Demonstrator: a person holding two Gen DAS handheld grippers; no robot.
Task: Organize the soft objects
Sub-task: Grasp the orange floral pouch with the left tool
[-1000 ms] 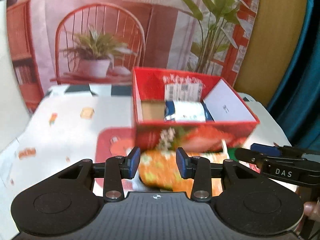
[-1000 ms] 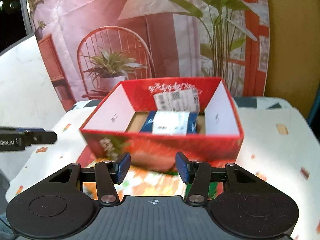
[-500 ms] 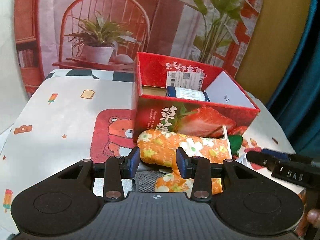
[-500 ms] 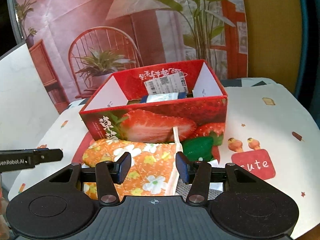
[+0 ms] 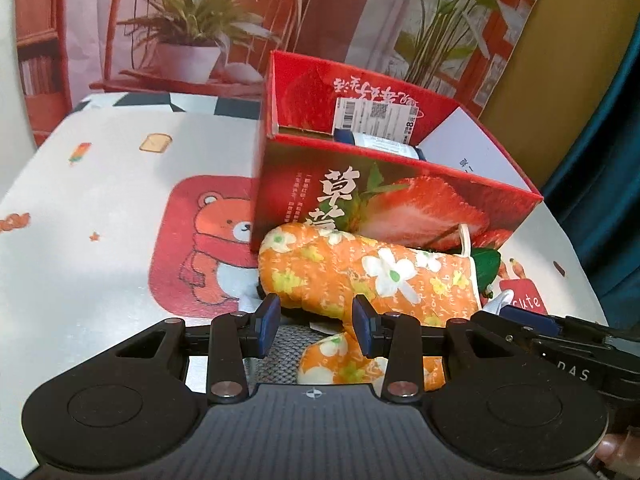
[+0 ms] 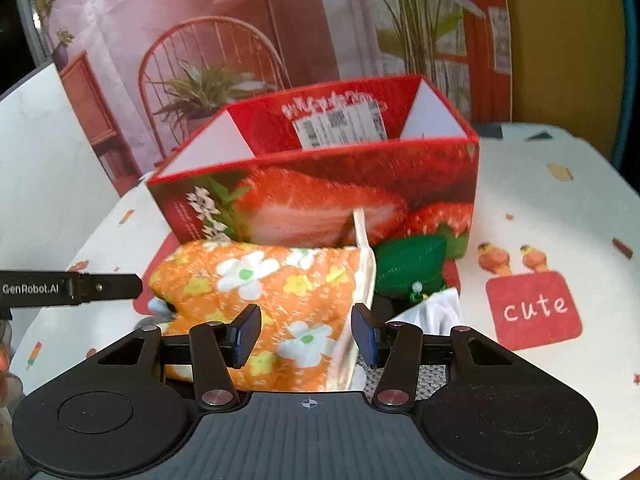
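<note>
The orange floral oven mitt [image 6: 280,292] lies crosswise just ahead of both tongs, against the strawberry box [image 6: 320,196]. The right tongs [image 6: 306,334], wide open and empty, straddle its cuff; the left tongs [image 5: 314,326], equally open, face its fingertip end.

Mitt [image 5: 360,276] lies before box [image 5: 400,200], on table [image 5: 100,208].

A staged home-like tabletop set was shown rather than a real room. Behind the table a printed backdrop [image 5: 192,20] was hung, its creases visible, on which a red chair, a potted plant and a lamp were pictured. The table was covered with a child-style tablecloth [image 5: 100,184] printed with a bear, toast and ice lollies. A strawberry fruit box [image 6: 320,196] was stood on it, and a teal curtain [image 5: 608,140] was seen at the side.
</note>
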